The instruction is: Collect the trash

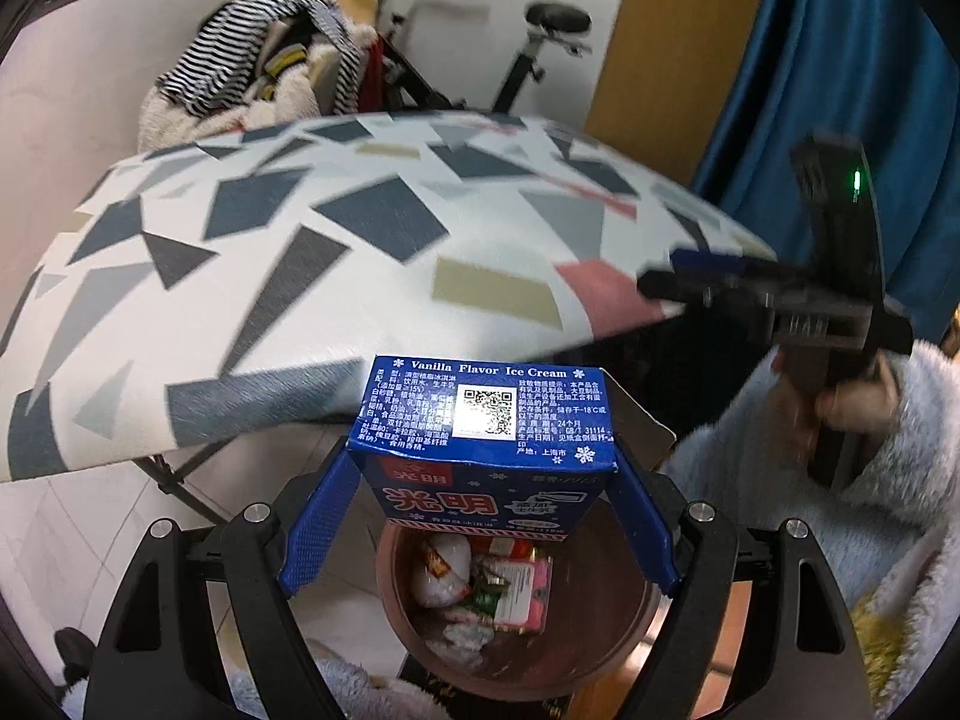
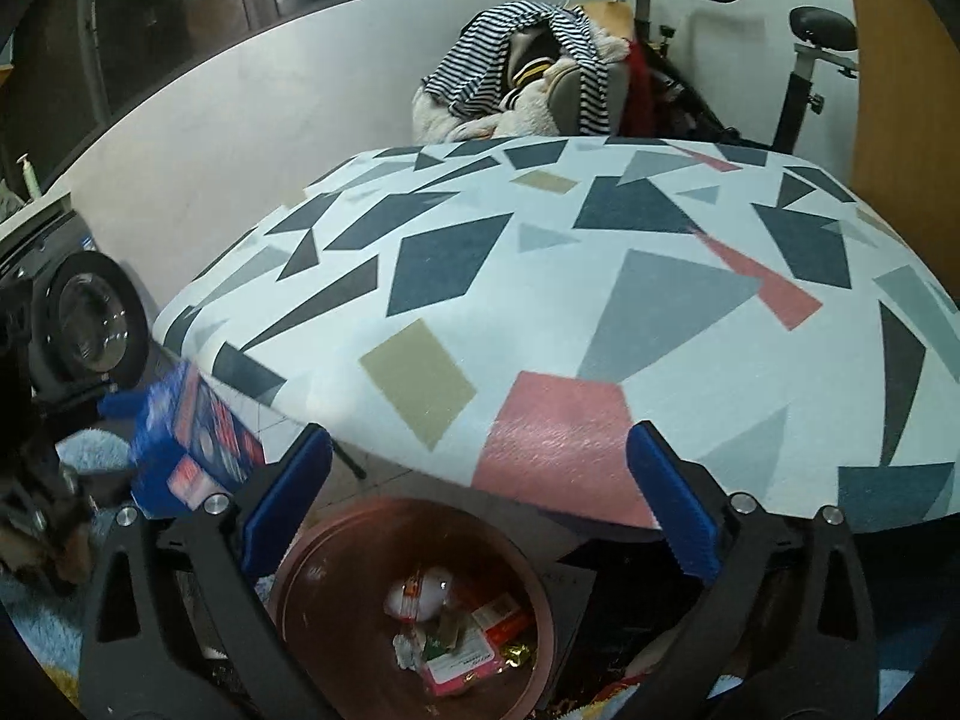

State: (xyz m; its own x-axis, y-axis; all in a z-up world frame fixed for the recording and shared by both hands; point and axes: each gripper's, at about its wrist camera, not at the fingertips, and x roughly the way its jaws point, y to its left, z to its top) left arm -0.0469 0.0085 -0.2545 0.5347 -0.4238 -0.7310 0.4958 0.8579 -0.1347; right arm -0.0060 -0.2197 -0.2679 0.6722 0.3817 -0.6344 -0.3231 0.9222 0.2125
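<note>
The left claw [image 1: 483,516] is clamped on a blue ice cream box [image 1: 486,438] above the brown bin [image 1: 630,618] of wrappers; the right claw [image 2: 480,501] gapes wide, empty.

The left tongs [image 1: 483,516] point steeply downward above the bin [image 1: 624,618], their blue pads [image 1: 318,516] pressed against the two sides of a blue ice cream box [image 1: 487,420], which stands upright between them. The right tongs [image 2: 477,498] also tilt downward over the bin, their jaws spread wide with nothing between them. A hand [image 1: 852,402] in a fluffy pale sleeve [image 1: 774,468] grips the right tongs' handle, to the right of the bin.
</note>
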